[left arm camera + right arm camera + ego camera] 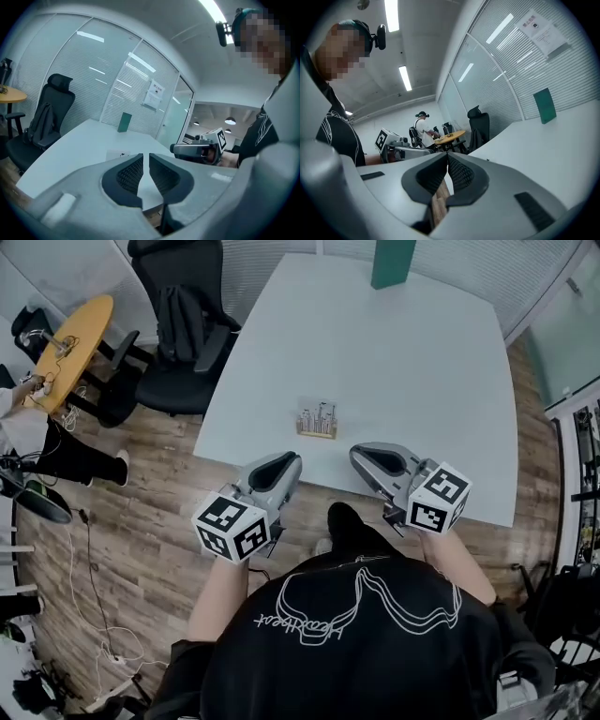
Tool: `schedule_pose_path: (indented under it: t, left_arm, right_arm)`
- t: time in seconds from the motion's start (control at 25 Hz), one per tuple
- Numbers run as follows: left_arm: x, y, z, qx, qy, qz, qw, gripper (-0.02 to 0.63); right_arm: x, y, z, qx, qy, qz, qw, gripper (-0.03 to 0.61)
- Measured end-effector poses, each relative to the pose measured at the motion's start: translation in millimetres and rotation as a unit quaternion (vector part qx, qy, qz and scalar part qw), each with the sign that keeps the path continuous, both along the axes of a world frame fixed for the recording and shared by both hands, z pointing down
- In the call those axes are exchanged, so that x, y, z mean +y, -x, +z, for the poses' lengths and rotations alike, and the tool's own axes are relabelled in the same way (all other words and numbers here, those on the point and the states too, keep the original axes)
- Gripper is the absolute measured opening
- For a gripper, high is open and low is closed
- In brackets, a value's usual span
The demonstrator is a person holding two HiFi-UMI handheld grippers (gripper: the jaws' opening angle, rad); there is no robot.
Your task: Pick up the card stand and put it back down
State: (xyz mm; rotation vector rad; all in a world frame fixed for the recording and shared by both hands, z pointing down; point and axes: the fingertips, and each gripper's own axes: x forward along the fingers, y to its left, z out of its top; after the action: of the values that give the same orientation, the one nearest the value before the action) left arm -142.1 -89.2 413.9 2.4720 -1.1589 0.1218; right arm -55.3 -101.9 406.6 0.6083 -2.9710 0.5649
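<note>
The card stand (317, 420), a small wooden base with upright clear cards, stands on the white table (375, 352) close to its near edge; in the left gripper view the card stand (118, 154) shows small, just beyond the jaws. My left gripper (286, 463) (146, 157) hovers at the table's near edge, left of and short of the stand, jaws a narrow slit apart with nothing between them. My right gripper (361, 456) (447, 157) sits right of the stand, also short of it, its jaws shut and empty. Neither touches the stand.
A green upright block (394, 263) stands at the table's far end. A black office chair (178, 324) is at the table's left side, a round yellow table (75, 348) farther left. Another person (423, 126) stands by it. Cables lie on the wooden floor (141, 549).
</note>
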Motion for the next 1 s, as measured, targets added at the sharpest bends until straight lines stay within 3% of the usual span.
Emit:
schedule_pose_path:
  t: [0.24, 0.44, 0.56, 0.76, 1.0]
  left_arm:
    - [-32, 3, 34, -0.026, 0.036, 0.003, 0.999, 0.079]
    - [-58, 14, 65, -0.035, 0.067, -0.008, 0.9971, 0.115]
    - [-71, 18, 81, -0.041, 0.079, -0.013, 0.996, 0.135]
    - [-95, 26, 110, -0.063, 0.092, -0.009, 0.9937, 0.143]
    - [-107, 29, 136, -0.069, 0.11, -0.01, 0.9915, 0.155]
  right_arm:
    - [-33, -4, 27, 0.023, 0.021, 0.015, 0.999, 0.025]
    - [-58, -2, 58, 0.088, -0.005, 0.032, 0.996, 0.074]
    - [-68, 2, 80, 0.118, -0.01, 0.026, 0.993, 0.103]
    - [-91, 9, 114, 0.127, 0.025, 0.015, 0.992, 0.148]
    - [-101, 12, 152, 0.178, 0.014, -0.017, 0.984, 0.174]
